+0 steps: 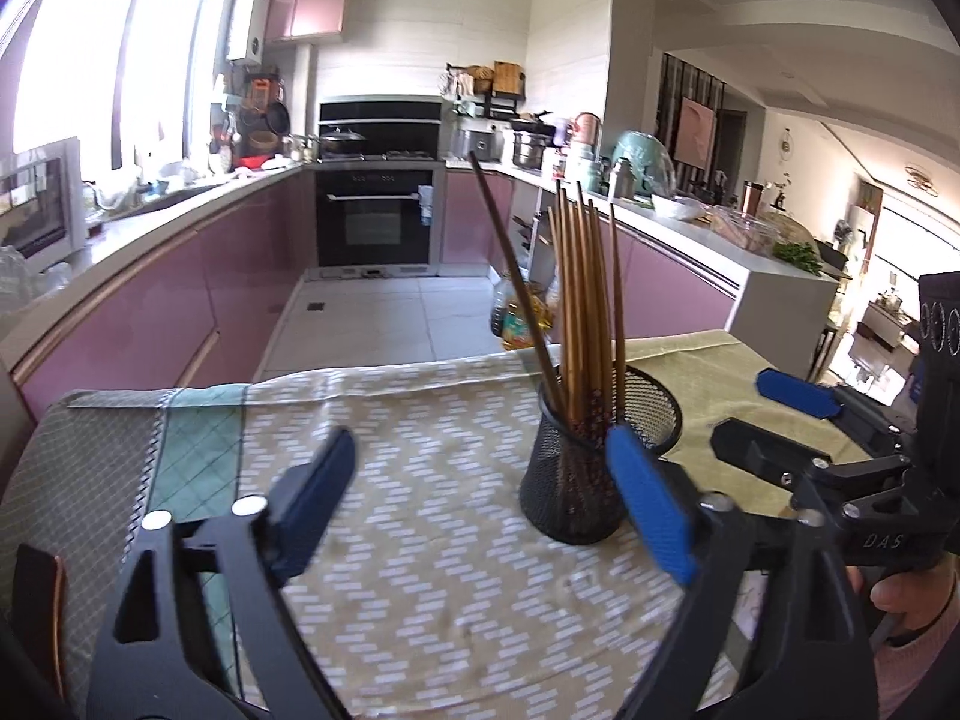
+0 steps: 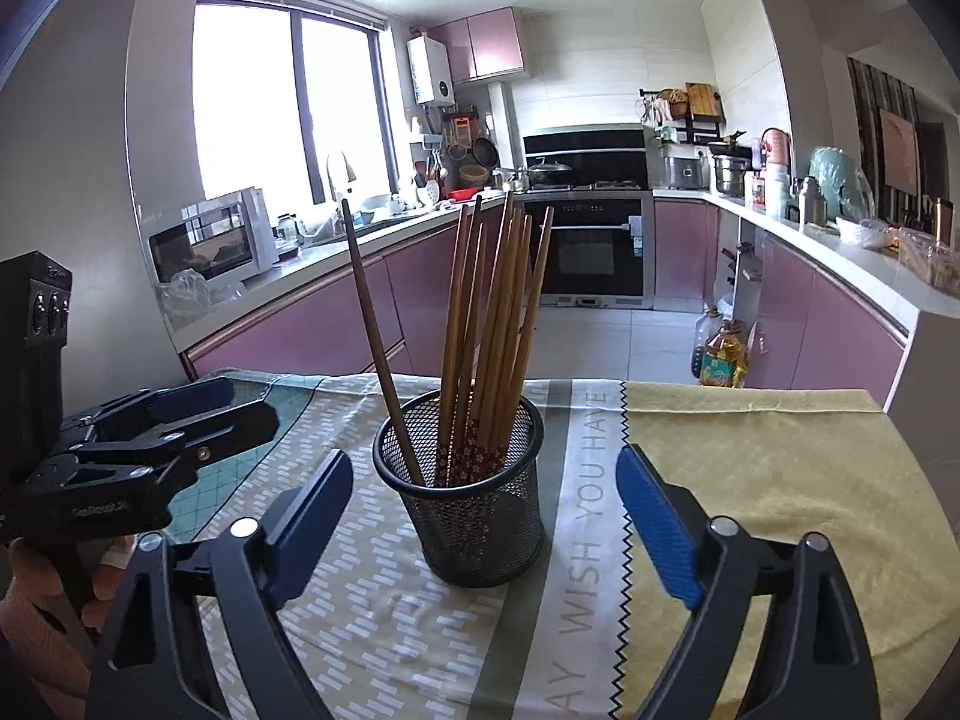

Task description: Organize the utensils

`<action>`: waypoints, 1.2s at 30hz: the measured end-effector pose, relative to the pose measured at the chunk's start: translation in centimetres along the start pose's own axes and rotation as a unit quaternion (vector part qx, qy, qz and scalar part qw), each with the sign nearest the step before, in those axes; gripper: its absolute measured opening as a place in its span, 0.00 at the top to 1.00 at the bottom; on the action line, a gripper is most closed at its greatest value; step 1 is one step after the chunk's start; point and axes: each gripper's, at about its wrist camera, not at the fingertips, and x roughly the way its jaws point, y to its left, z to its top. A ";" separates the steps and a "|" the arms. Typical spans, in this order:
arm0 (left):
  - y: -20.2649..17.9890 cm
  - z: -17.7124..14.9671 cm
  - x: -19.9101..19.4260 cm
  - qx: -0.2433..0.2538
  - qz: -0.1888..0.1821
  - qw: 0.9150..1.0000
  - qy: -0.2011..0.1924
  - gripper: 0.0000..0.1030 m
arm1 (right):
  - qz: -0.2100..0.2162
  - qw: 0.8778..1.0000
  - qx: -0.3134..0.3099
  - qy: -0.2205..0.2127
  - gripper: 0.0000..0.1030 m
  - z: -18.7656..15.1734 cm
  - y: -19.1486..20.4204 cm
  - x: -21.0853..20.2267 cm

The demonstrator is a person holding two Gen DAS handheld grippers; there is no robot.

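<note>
A black mesh holder [image 2: 474, 510] stands upright on the cloth-covered table [image 2: 750, 480]. Several brown chopsticks [image 2: 498, 336] stand in it, with one darker chopstick [image 2: 375, 348] leaning left. The holder [image 1: 576, 480] and chopsticks [image 1: 585, 312] also show in the left wrist view. My left gripper [image 1: 486, 480] is open and empty, its right finger beside the holder. My right gripper [image 2: 486, 492] is open and empty, with the holder just ahead between its fingers. Each gripper shows from the side in the other's view, the right [image 1: 774, 414] and the left [image 2: 198, 408].
The table's far edge drops to a tiled kitchen floor [image 2: 588, 336]. Oil bottles [image 2: 720, 354] stand on the floor by pink cabinets. Counters with a microwave [image 2: 210, 240] and an oven [image 2: 588, 246] lie beyond. A person's hand [image 1: 912, 594] holds the right gripper.
</note>
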 end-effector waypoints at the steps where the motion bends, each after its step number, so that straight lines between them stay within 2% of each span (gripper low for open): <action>1: 0.1 -0.4 -0.5 0.001 0.006 1.000 -0.006 0.08 | -0.004 1.000 -0.004 -0.002 0.12 -0.2 0.1 -0.1; 3: 0.1 -1.0 -1.2 0.006 0.017 1.000 -0.015 0.06 | -0.014 1.000 -0.013 -0.008 0.07 -0.6 0.5 -0.4; 5: 0.1 -1.6 -1.9 0.008 0.031 0.999 -0.024 0.05 | -0.018 1.000 -0.019 -0.015 0.07 -1.0 0.8 -0.7; 17: 1.2 -3.2 -5.0 -0.019 0.063 0.996 -0.065 0.05 | -0.040 0.998 -0.020 -0.047 0.07 -2.3 2.0 -2.5; 24: 1.6 -3.4 -6.1 -0.030 0.069 0.993 -0.088 0.06 | -0.056 0.995 -0.029 -0.073 0.07 -2.6 2.7 -3.7; 36: 1.6 -3.8 -7.3 -0.030 0.080 0.990 -0.110 0.06 | -0.058 0.994 -0.033 -0.088 0.07 -2.7 3.3 -4.4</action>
